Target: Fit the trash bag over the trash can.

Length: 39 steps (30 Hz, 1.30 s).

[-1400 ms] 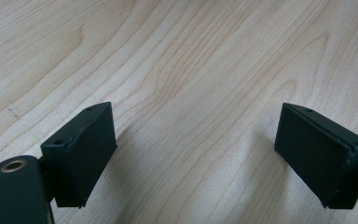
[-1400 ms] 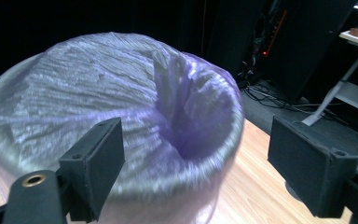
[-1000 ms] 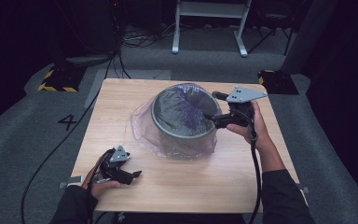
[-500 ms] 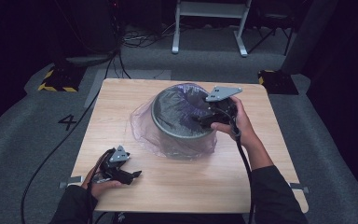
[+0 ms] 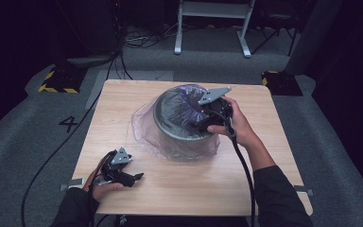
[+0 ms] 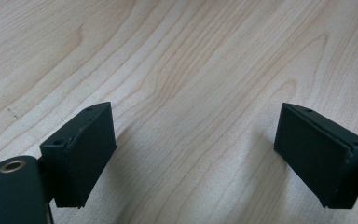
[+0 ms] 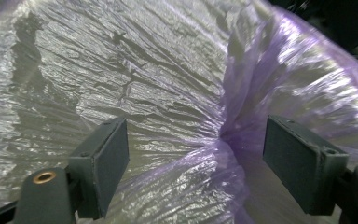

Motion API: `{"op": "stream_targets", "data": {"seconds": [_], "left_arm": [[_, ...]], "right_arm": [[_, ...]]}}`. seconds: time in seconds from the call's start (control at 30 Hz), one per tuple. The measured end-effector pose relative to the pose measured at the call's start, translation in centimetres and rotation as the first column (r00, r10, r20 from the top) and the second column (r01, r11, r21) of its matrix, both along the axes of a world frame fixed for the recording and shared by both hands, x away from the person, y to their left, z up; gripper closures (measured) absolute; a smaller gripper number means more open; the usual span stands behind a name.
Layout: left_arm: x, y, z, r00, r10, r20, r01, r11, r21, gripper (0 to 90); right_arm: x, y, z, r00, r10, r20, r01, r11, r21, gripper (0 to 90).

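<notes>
The round grey bin point(image 5: 182, 125) stands upright mid-table, mouth up, purple bag point(image 7: 242, 140) draped over it. Above its right rim, the right gripper point(image 5: 199, 124) gapes around a bag fold. The left gripper point(image 5: 134, 177), near-left of the bin, gapes empty.

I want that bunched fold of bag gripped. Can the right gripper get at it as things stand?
Probably yes: the right gripper is open over the bin, and the purple bag fold sits between its fingers with nothing in the way.
</notes>
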State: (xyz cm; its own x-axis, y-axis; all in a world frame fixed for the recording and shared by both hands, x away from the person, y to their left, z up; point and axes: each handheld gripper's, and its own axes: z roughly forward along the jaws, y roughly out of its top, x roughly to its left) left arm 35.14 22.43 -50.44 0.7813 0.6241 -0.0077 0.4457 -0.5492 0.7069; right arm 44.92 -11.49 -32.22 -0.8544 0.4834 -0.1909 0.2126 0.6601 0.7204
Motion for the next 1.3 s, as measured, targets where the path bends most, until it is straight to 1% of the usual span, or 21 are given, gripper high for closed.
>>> {"op": "stream_targets", "data": {"seconds": [0.1,0.17,0.2,0.27,0.37,0.4,0.47,0.5,0.6,0.63,0.7,0.83,0.9,1.0,1.03,1.13,1.2,1.23,1.27,1.3], "left_arm": [[0.0,0.0,0.0,1.0,-0.001,-0.002,0.001,1.0,-0.001,12.0],[0.0,0.0,0.0,1.0,-0.001,-0.002,0.001,1.0,-0.001,12.0],[0.0,0.0,0.0,1.0,-0.001,-0.001,0.001,1.0,-0.001,12.0],[0.0,0.0,0.0,1.0,-0.001,-0.001,0.001,1.0,-0.001,12.0],[0.0,0.0,0.0,1.0,-0.001,-0.001,0.001,1.0,-0.001,12.0],[0.0,0.0,0.0,1.0,-0.001,-0.001,0.001,1.0,-0.001,12.0],[0.0,0.0,0.0,1.0,-0.001,-0.001,0.001,1.0,-0.001,12.0],[0.0,0.0,0.0,1.0,-0.001,-0.001,0.001,1.0,-0.001,12.0],[0.0,0.0,0.0,1.0,-0.001,-0.001,0.001,1.0,-0.002,12.0],[0.0,0.0,0.0,1.0,-0.001,-0.001,0.001,1.0,-0.002,12.0],[0.0,0.0,0.0,1.0,-0.001,-0.001,0.001,1.0,-0.002,12.0],[0.0,0.0,0.0,1.0,-0.001,-0.001,0.001,1.0,-0.002,12.0],[0.0,0.0,0.0,1.0,-0.001,-0.001,0.001,1.0,-0.002,12.0],[0.0,0.0,0.0,1.0,-0.001,-0.001,0.001,1.0,-0.002,12.0],[0.0,0.0,0.0,1.0,-0.001,-0.001,0.001,1.0,-0.002,12.0],[0.0,0.0,0.0,1.0,-0.001,-0.001,0.001,1.0,-0.002,12.1],[0.0,0.0,0.0,1.0,-0.001,-0.001,0.001,1.0,-0.002,12.0],[0.0,0.0,0.0,1.0,-0.001,-0.001,0.001,1.0,-0.002,12.0],[0.0,0.0,0.0,1.0,-0.001,-0.001,0.001,1.0,-0.002,12.0],[0.0,0.0,0.0,1.0,-0.001,-0.001,0.001,1.0,-0.002,12.0]], "right_arm": [[0.4,0.5,-0.1,0.9993,0.008,-0.036,-0.01,0.999,-0.036,21.3],[0.8,0.7,-0.3,0.9987,0.014,-0.049,-0.017,0.998,-0.052,21.1],[0.9,0.9,-0.4,0.9981,0.009,-0.062,-0.013,0.998,-0.061,21.1],[1.1,1.1,-0.5,0.9966,0.015,-0.081,-0.022,0.997,-0.08,21.1],[1.4,1.3,-0.7,0.995,0.002,-0.1,-0.013,0.994,-0.106,21.1],[1.5,1.3,-0.8,0.994,0.0,-0.11,-0.012,0.994,-0.108,21.0],[1.6,1.4,-1.0,0.9912,-0.002,-0.132,-0.016,0.991,-0.133,20.7],[1.7,1.5,-1.1,0.9907,-0.006,-0.136,-0.014,0.989,-0.146,20.8],[1.9,1.6,-1.1,0.9873,-0.011,-0.158,-0.014,0.987,-0.157,21.2],[1.9,1.7,-1.1,0.987,-0.015,-0.16,-0.013,0.985,-0.17,21.2],[2.0,1.8,-1.2,0.9857,-0.011,-0.168,-0.02,0.983,-0.18,21.2],[2.1,1.9,-1.2,0.9815,-0.023,-0.19,-0.016,0.98,-0.198,21.2],[2.2,2.0,-1.2,0.9794,-0.029,-0.2,-0.015,0.977,-0.213,21.1],[2.3,2.3,-1.3,0.9785,-0.032,-0.204,-0.021,0.967,-0.254,20.5],[2.3,2.3,-1.3,0.9784,-0.03,-0.204,-0.024,0.966,-0.257,20.5],[2.3,2.1,-1.2,0.9779,-0.029,-0.207,-0.021,0.971,-0.237,20.5],[2.3,2.0,-1.2,0.9815,-0.036,-0.188,-0.008,0.974,-0.224,20.3],[2.2,2.0,-1.2,0.9842,-0.031,-0.174,-0.008,0.976,-0.218,20.5],[2.1,1.8,-1.1,0.9846,-0.013,-0.174,-0.023,0.979,-0.203,20.8],[2.0,1.7,-1.1,0.9871,-0.011,-0.159,-0.02,0.98,-0.196,20.9]]}}
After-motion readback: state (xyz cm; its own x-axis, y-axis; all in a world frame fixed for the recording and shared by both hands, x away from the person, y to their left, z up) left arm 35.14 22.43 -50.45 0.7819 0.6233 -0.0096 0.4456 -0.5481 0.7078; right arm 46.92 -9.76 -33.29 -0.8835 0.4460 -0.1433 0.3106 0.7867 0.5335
